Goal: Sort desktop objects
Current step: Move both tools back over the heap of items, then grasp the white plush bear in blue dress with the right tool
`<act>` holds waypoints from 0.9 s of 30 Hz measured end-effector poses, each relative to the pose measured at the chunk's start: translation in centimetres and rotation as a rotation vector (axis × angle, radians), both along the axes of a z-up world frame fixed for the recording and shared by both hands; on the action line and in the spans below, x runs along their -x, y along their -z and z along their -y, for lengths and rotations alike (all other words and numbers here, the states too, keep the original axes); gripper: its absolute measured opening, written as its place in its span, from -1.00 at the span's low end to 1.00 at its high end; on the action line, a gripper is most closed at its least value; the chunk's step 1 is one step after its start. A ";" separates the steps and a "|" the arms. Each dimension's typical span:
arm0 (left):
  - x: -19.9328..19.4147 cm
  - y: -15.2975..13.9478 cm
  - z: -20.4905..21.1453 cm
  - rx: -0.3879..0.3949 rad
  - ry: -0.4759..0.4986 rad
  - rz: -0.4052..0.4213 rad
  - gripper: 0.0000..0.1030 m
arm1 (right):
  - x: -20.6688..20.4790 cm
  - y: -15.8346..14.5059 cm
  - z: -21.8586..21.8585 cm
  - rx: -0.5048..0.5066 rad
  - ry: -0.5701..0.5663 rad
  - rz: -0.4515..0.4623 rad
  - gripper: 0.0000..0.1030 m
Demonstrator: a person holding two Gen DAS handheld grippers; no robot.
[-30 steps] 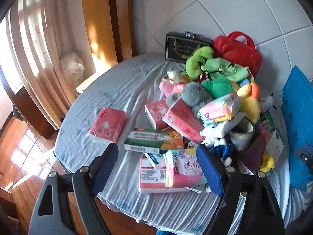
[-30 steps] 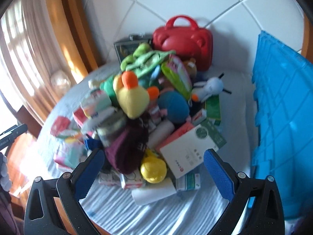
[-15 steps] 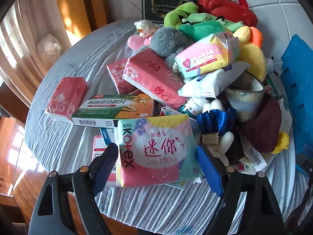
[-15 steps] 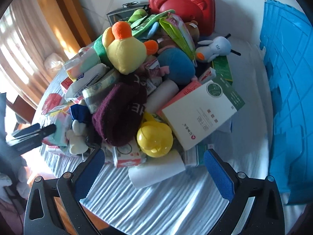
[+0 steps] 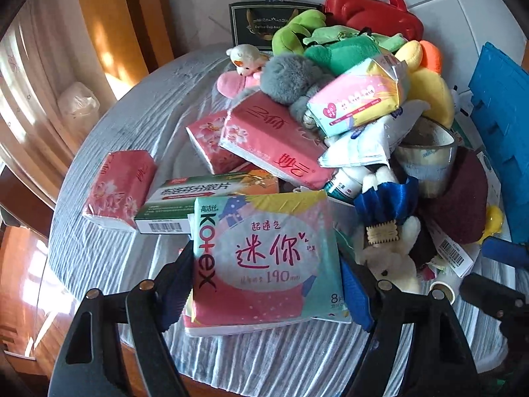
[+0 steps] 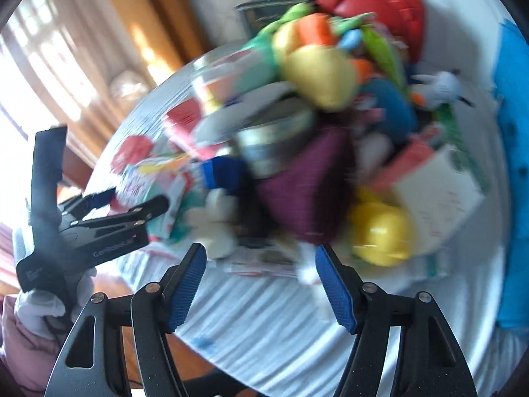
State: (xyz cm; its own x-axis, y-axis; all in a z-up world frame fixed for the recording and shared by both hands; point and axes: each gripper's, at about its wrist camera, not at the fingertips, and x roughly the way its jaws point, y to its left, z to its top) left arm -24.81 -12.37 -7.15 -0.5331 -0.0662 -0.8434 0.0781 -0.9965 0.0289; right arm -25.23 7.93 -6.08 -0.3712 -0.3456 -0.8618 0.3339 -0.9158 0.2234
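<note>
Left wrist view: the left gripper is lowered over the near edge of a round table covered in a pale striped cloth, and its jaws are closing on a Kotex pack that lies flat between them; the blue pads are seen at the pack's two sides, at or very near them, but whether they already press on it cannot be told. Just behind the pack lie a green medicine box and a red tissue pack, and beyond them a large heap of soft toys, tissue packs and boxes is piled against the tiled wall, with a red case at the back. A blue crate is stood at the right edge. In the blurred right wrist view, the right gripper is held above the cloth before the heap, its jaws closing with nothing between them; a yellow ball and a maroon cloth item lie beyond it. By the look of things, sorting has barely begun: nearly everything is left mixed in one pile, no separate groups can be made out, and only the first pick appears to be under way.
</note>
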 end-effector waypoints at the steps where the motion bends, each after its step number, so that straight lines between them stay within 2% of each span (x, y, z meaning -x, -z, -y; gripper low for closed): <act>1: -0.2 -0.2 0.4 0.005 -0.002 -0.007 0.52 | 0.2 0.2 0.7 -0.003 -0.009 0.001 0.36; 5: -0.7 -0.8 1.8 0.046 -0.018 -0.030 0.52 | 1.2 0.8 3.3 -0.015 -0.032 0.012 0.25; 14: 0.0 0.4 3.7 0.015 -0.009 -0.021 0.52 | 3.5 3.4 5.7 -0.068 -0.004 0.061 -0.10; 25: 1.1 1.2 3.8 -0.010 0.049 -0.028 0.51 | 4.8 5.2 6.5 -0.065 0.020 0.075 -0.12; 27: 1.0 0.8 3.8 -0.017 0.063 -0.034 0.51 | 4.5 4.7 6.4 -0.066 0.021 0.064 -0.31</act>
State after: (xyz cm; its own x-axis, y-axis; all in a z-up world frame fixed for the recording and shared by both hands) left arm -25.80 -16.16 -7.97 -0.5643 -0.0176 -0.8254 0.0162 -0.9998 0.0102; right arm -29.70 1.50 -10.80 -0.3215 -0.2802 -0.9045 0.3019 -0.9357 0.1825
